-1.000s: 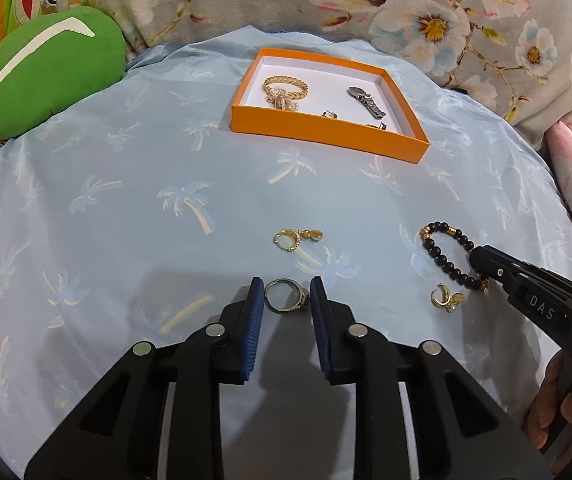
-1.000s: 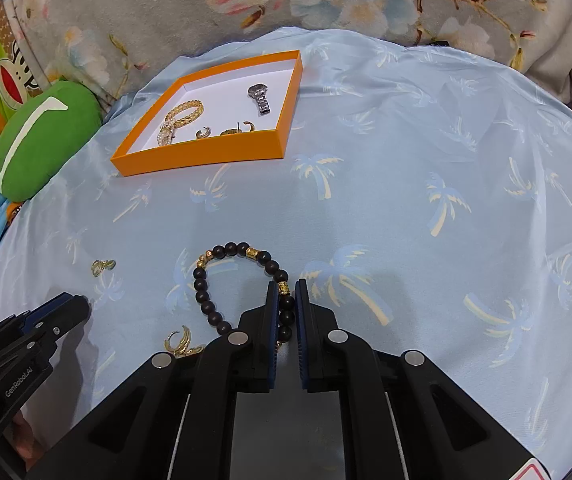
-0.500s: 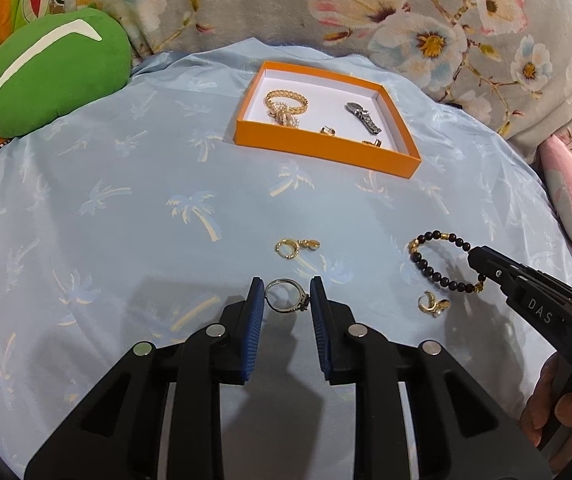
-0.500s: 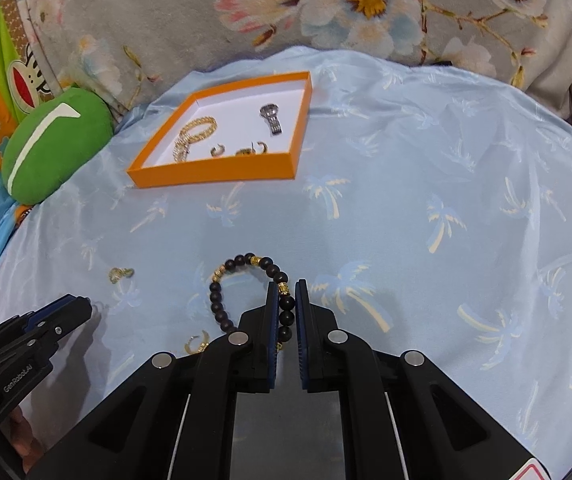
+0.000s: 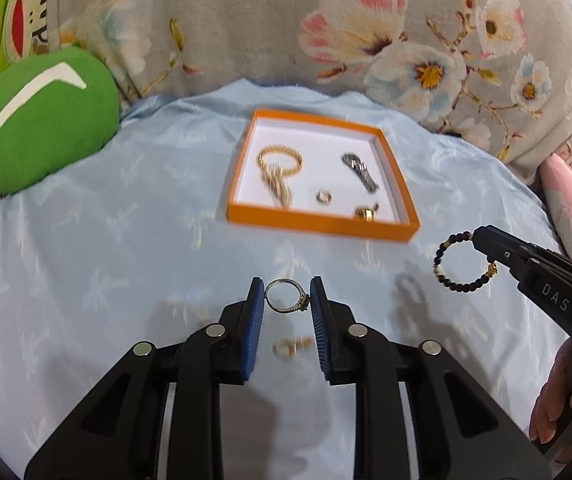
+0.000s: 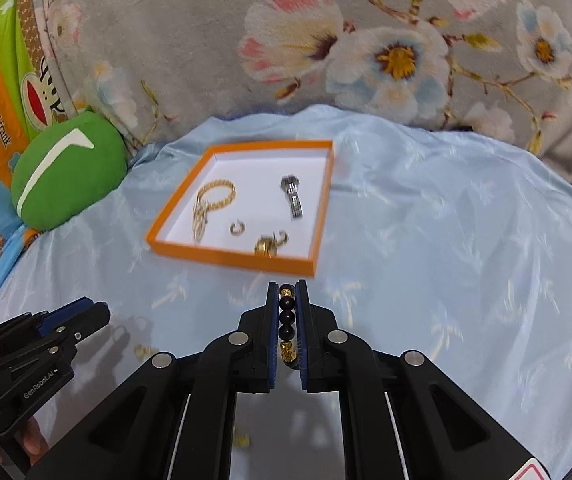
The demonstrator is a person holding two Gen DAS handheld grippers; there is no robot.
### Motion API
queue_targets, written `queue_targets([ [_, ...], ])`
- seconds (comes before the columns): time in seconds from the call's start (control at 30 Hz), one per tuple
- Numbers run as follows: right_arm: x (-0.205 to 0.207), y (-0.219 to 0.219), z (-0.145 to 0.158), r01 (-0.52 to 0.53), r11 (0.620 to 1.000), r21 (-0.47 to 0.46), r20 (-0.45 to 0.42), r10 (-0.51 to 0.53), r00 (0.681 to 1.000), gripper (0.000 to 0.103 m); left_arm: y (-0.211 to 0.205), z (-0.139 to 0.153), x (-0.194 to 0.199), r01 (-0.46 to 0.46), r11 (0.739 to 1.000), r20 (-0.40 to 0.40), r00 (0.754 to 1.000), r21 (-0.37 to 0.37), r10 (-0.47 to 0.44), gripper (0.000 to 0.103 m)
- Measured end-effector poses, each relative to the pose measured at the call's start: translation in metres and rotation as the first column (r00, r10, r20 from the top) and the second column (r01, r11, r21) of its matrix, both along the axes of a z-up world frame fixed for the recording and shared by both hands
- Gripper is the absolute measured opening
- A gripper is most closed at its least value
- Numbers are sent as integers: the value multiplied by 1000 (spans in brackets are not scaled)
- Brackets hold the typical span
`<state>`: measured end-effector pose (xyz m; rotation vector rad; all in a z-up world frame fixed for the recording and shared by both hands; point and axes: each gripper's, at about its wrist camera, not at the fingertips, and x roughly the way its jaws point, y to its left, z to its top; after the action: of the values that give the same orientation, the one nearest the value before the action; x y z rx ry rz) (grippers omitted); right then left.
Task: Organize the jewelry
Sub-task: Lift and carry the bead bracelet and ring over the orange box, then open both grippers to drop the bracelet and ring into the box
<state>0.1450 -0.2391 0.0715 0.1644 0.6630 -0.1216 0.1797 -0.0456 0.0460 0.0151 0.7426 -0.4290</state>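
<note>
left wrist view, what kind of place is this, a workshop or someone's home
Most likely a home, probably a bed or sofa. A soft blue sheet serves as the work surface, a floral blanket lies behind it, and a green cushion sits at the left. No bench or tools show.

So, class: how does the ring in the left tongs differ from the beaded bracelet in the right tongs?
The ring is one thin silver band with a small setting; the bracelet is a larger loop of dark beads with gold accents. The left tongs stand wider than the right tongs. Both are held above the cloth.
</note>
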Motion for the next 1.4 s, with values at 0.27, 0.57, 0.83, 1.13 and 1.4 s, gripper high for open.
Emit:
queue_targets([
  [0.27, 95, -13, 21, -53, 998, 46, 28, 51, 998, 7, -33, 29, 93, -8, 999, 34, 999, -32, 9, 23],
  [0.57, 183, -33, -14, -118, 975, 189, -27, 125, 992, 8, -81, 11, 185, 0, 1000, 4, 1000, -1, 0, 23],
  [0.83, 173, -41, -47, -69, 989, 134, -70, 79, 994, 12, -92, -27, 196, 13, 1000, -49, 999, 20, -12, 49],
  [1.13, 82, -31, -21, -36, 999, 37, 23, 35, 999, 15, -43, 4, 135, -52, 999, 72, 996, 4, 52, 50],
  [1.4, -24, -1, -43, -38, 999, 2, -35, 38, 999, 18, 26, -19, 34, -87, 996, 16, 996, 23, 86, 50],
])
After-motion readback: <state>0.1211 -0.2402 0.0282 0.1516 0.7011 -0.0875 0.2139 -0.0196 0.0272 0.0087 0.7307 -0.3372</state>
